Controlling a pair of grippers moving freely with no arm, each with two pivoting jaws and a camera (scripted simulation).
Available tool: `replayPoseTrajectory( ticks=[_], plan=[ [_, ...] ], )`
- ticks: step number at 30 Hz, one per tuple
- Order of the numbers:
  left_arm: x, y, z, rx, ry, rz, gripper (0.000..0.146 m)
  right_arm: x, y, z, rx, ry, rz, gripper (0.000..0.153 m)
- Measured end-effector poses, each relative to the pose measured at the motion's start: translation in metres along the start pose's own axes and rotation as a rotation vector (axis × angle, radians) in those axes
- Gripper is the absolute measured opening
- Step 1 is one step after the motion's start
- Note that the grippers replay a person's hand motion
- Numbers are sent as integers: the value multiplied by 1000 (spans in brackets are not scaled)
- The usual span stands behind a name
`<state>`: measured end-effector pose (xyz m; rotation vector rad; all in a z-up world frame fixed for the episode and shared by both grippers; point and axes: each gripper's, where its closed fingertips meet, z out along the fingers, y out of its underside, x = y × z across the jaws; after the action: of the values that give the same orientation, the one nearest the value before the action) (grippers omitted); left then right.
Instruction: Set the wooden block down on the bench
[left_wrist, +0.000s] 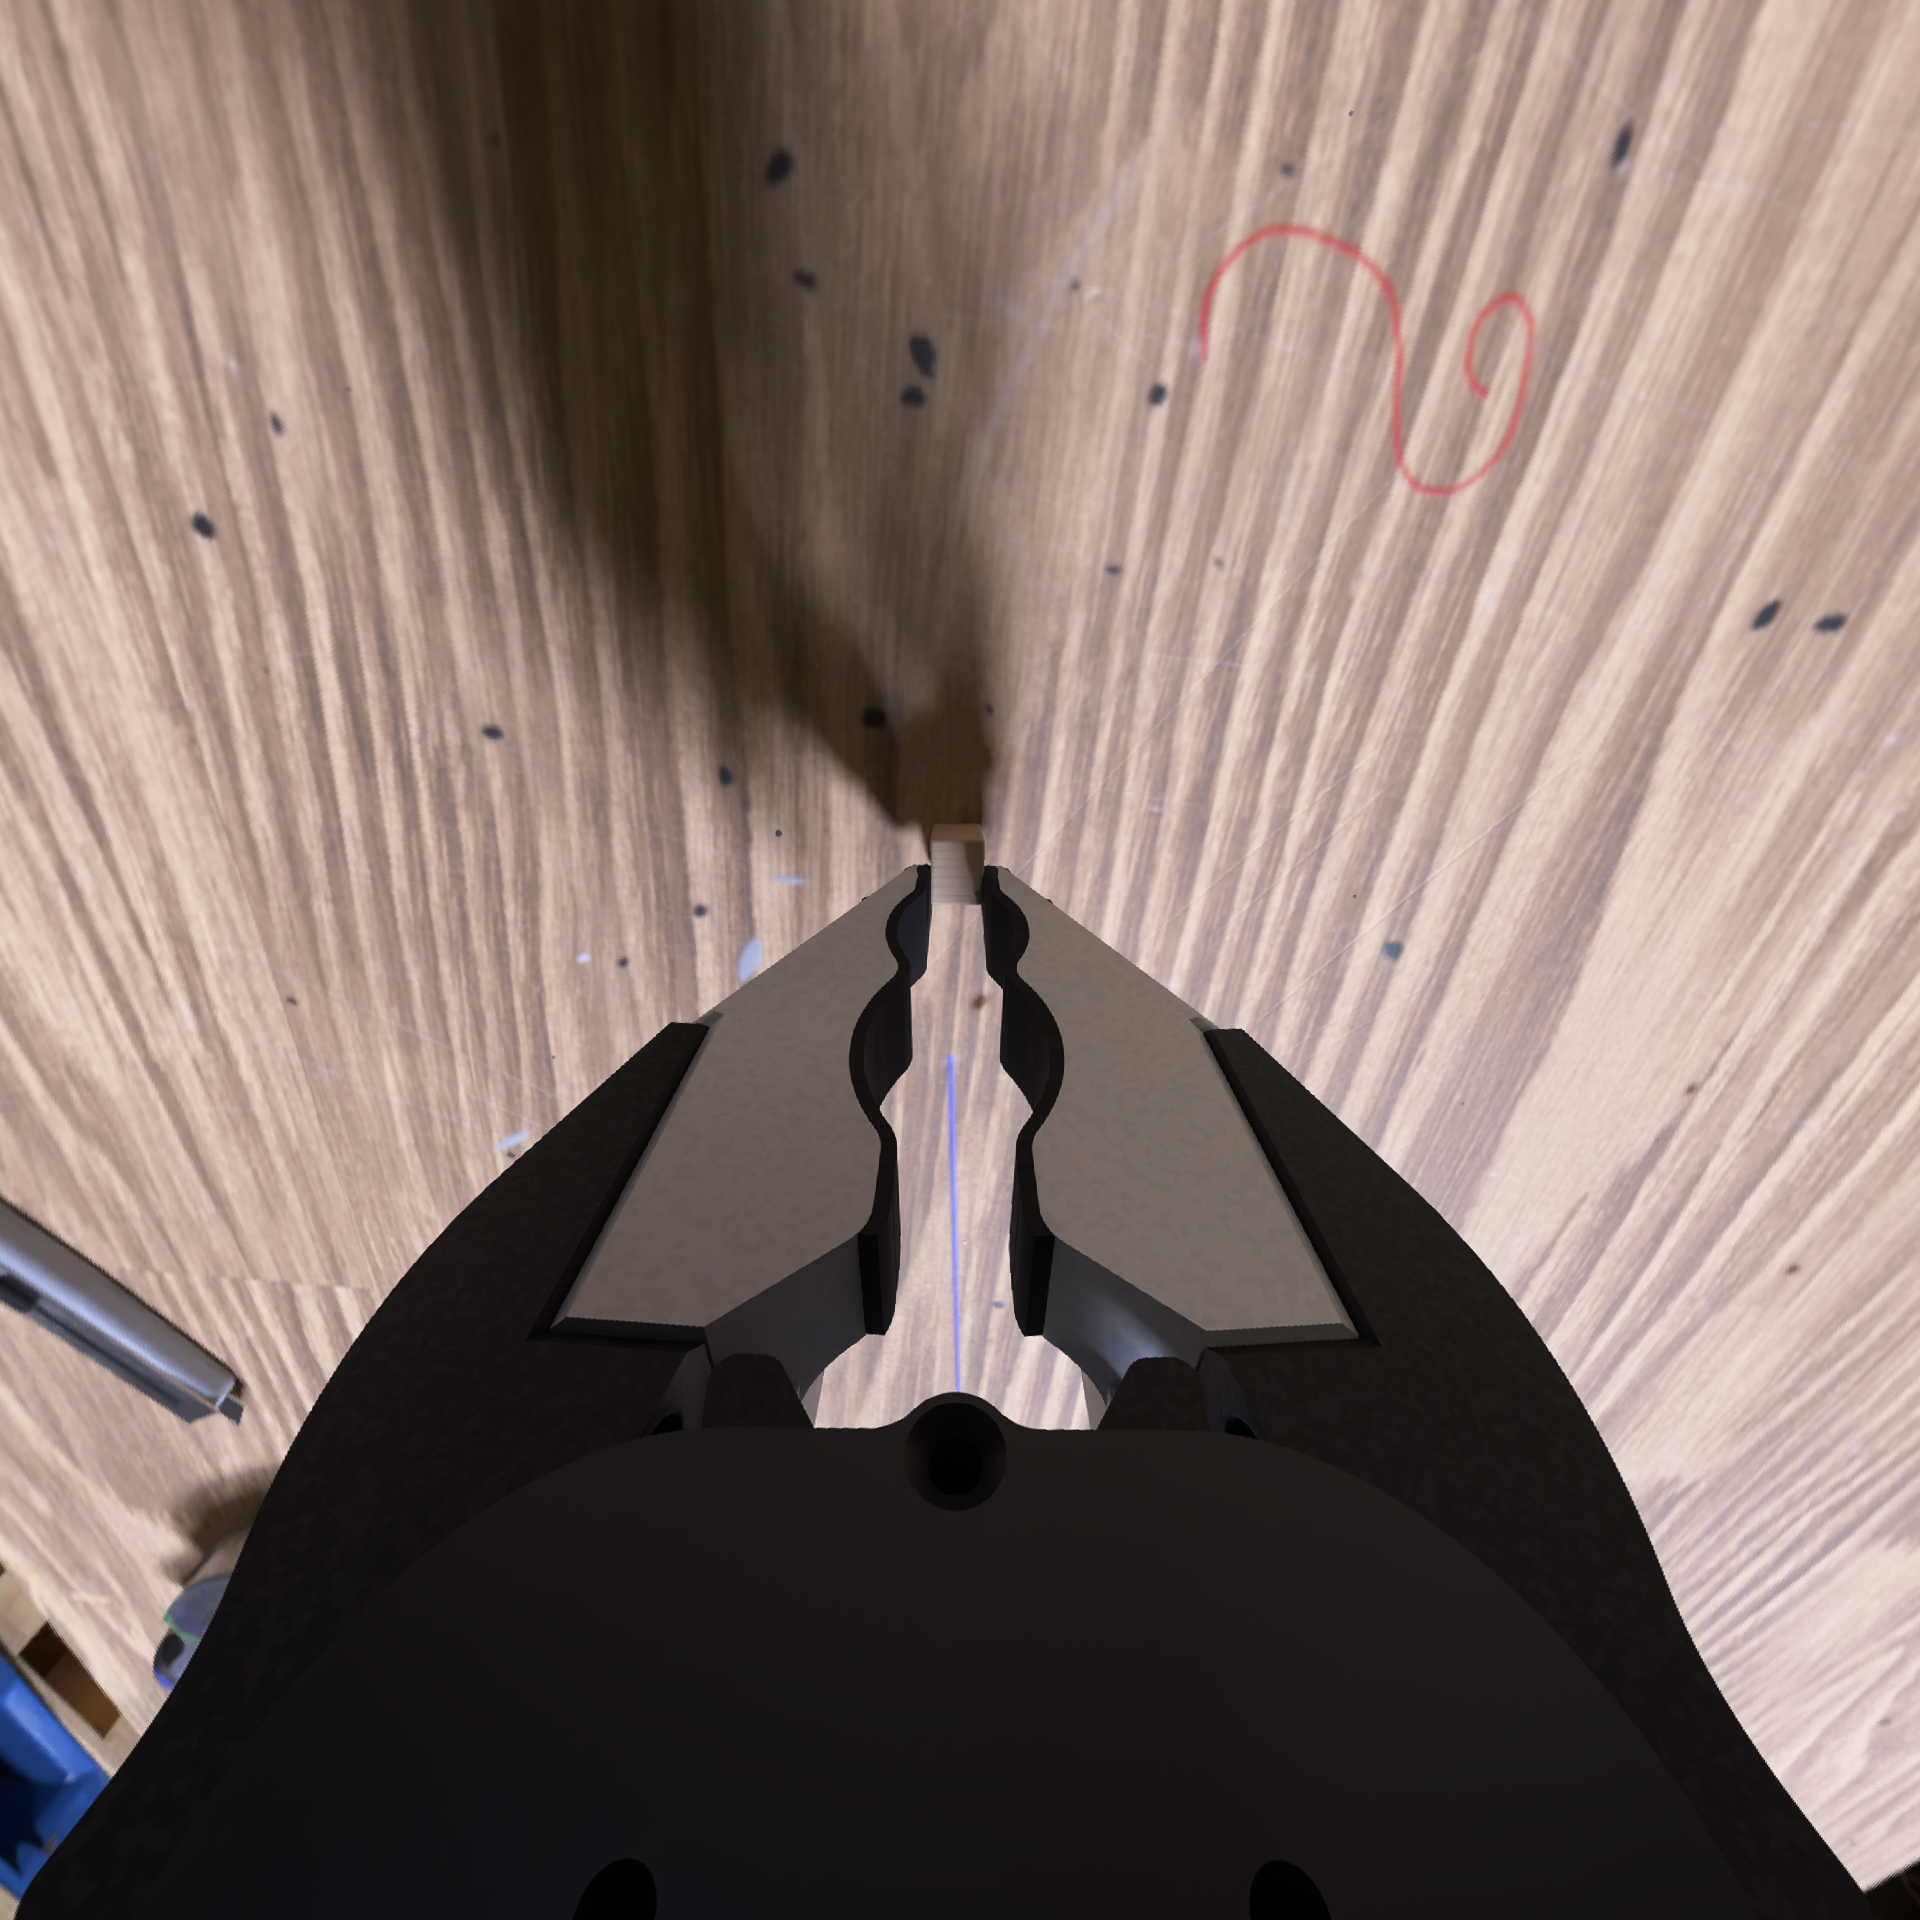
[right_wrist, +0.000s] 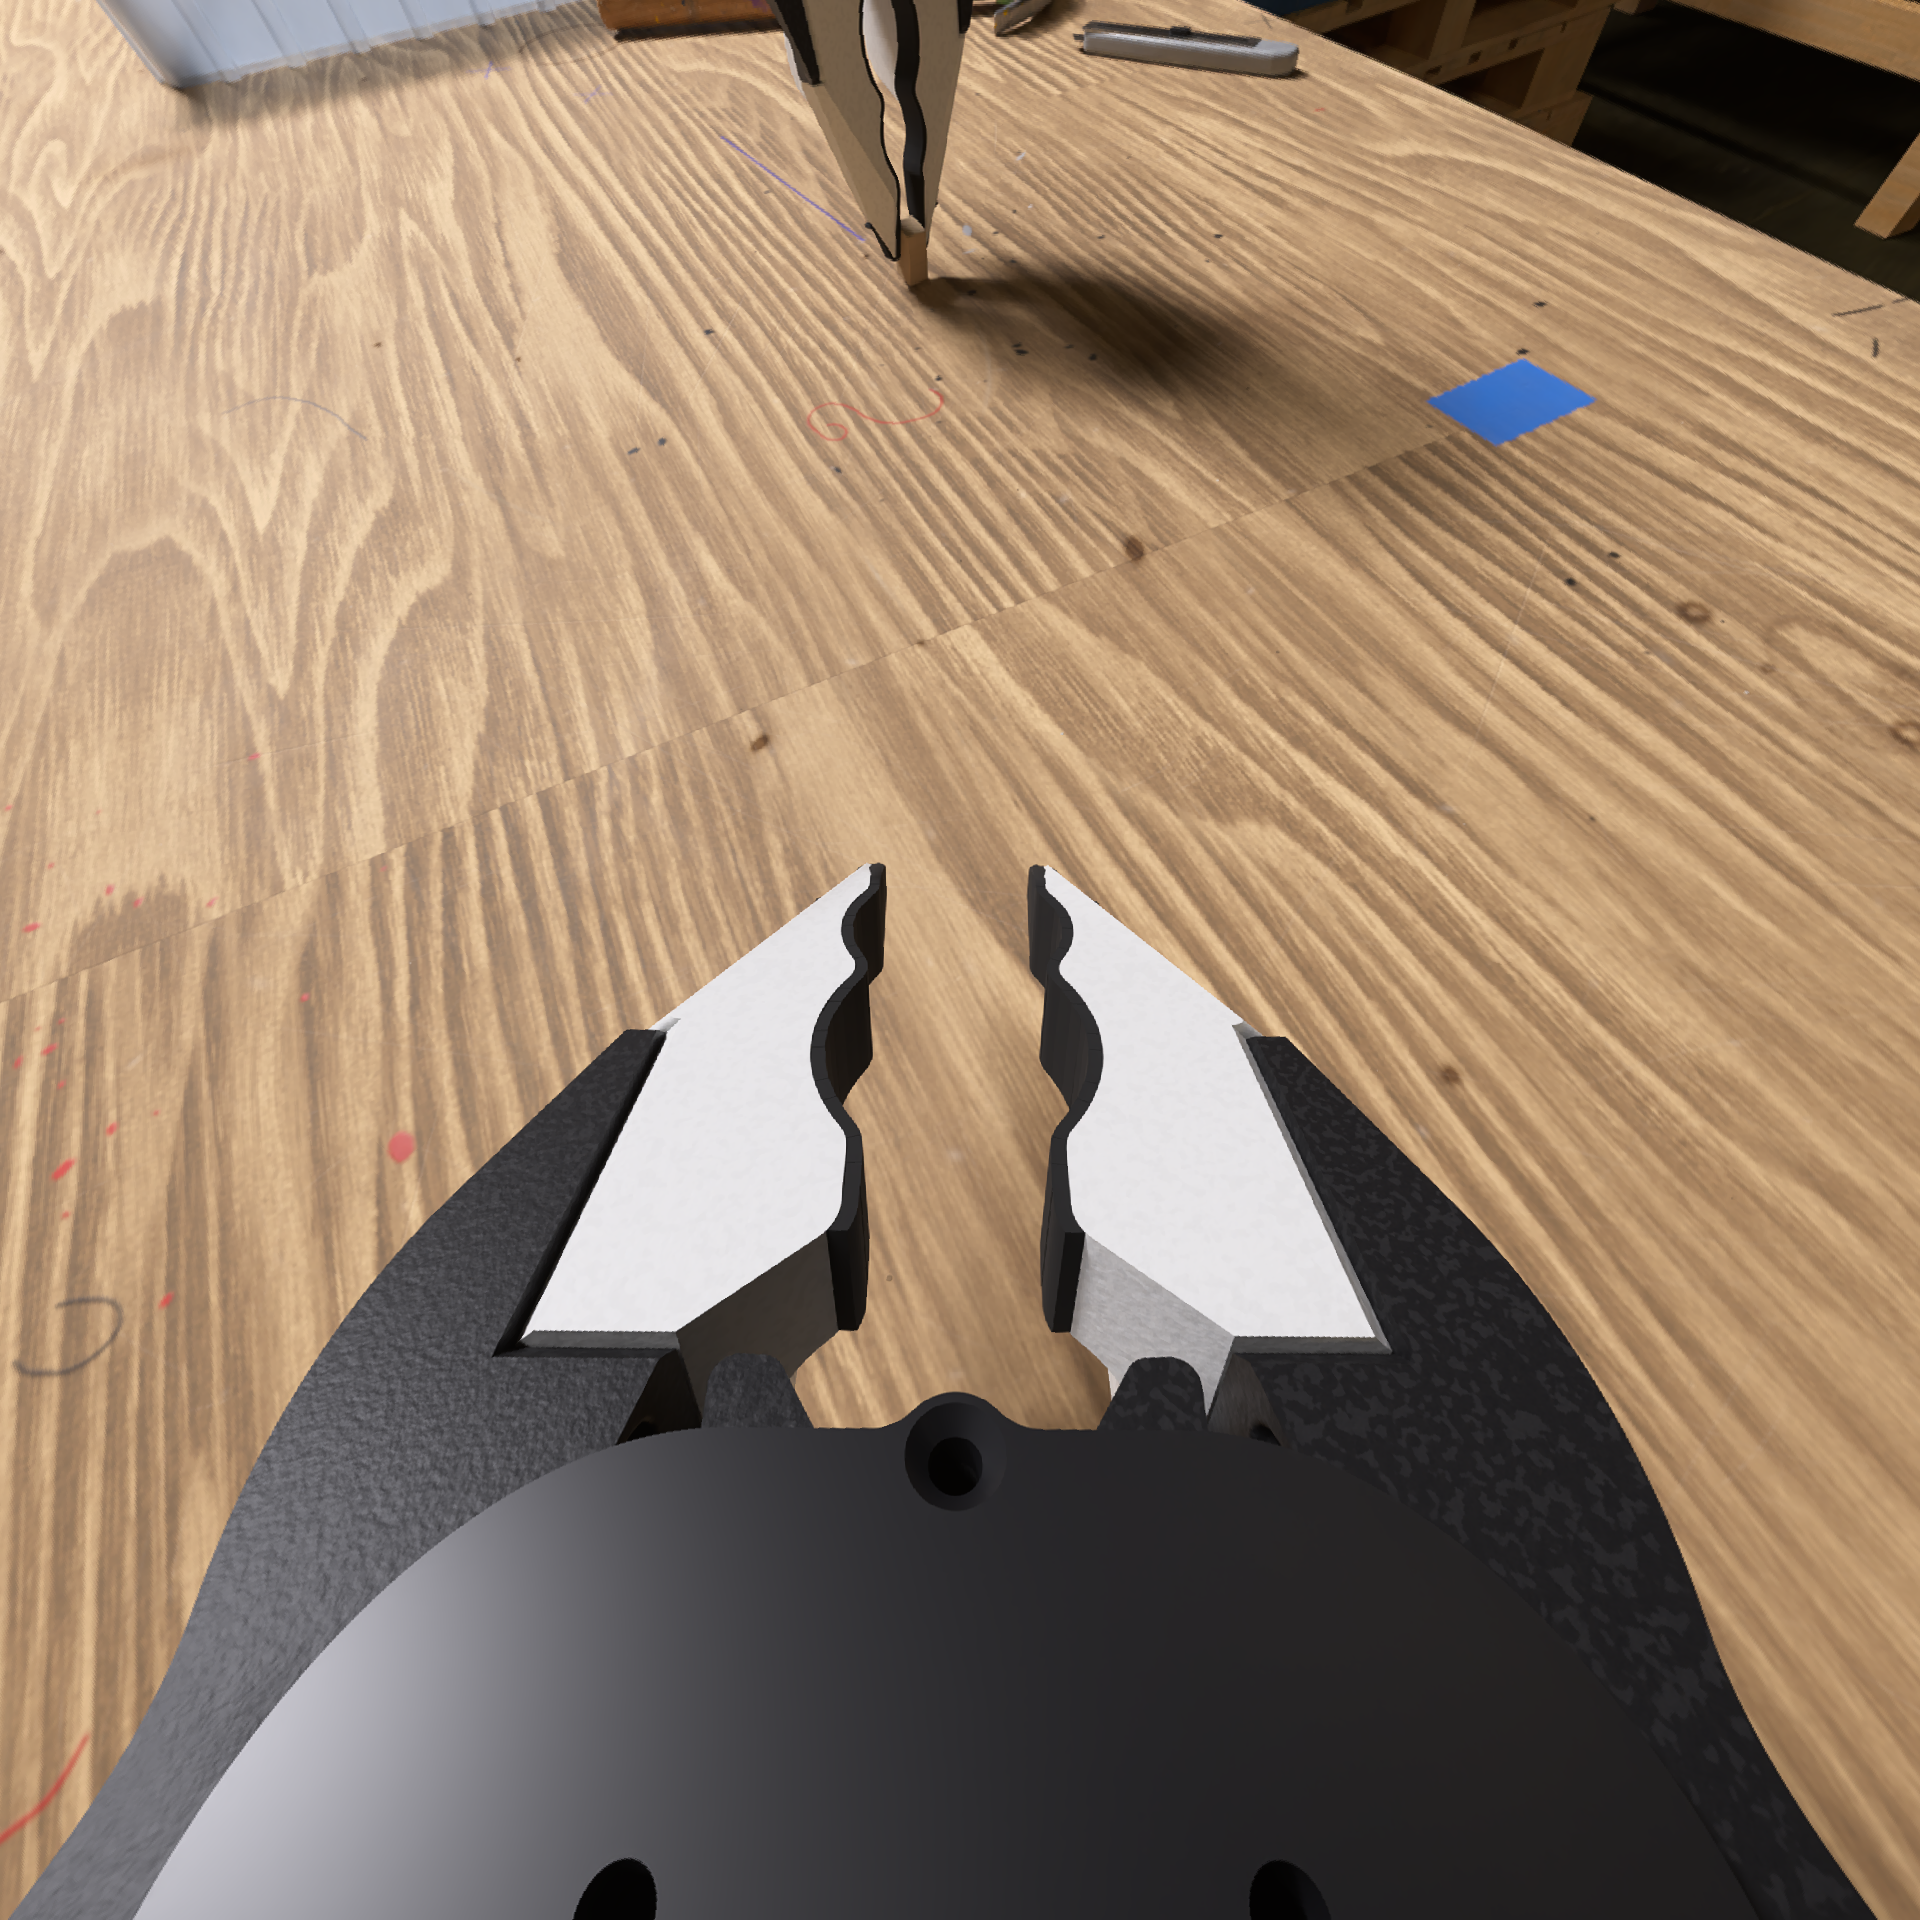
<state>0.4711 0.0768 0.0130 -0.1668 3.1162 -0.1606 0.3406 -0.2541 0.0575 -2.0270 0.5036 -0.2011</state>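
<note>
Wooden block pinched btwn left claw tips, touching bench.

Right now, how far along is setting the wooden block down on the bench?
Done: the wooden block is gripped and carried low, pinched upright at the tips of the left claw, pointing down at the bench. In hand: its lower end sits at the surface, meeting its own shadow in the right wrist view; actual contact is hard to confirm. Left: open and withdraw. The right claw is open, empty, well away.
</note>
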Motion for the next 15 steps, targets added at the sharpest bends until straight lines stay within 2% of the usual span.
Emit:
replayPoseTrajectory(
  ticks=[5,10,15],
  plan=[
    [17,-20,-13,74,-48,-10,9,-2,-2,-2,10,-1,-10,27],
    [62,-77,-28,126,-44,59,9,-5,-3,1,10,-13,-16,27],
    [108,-143,-15,133,-20,131,9,-6,-1,0,1,-1,-37,27]
  ],
)
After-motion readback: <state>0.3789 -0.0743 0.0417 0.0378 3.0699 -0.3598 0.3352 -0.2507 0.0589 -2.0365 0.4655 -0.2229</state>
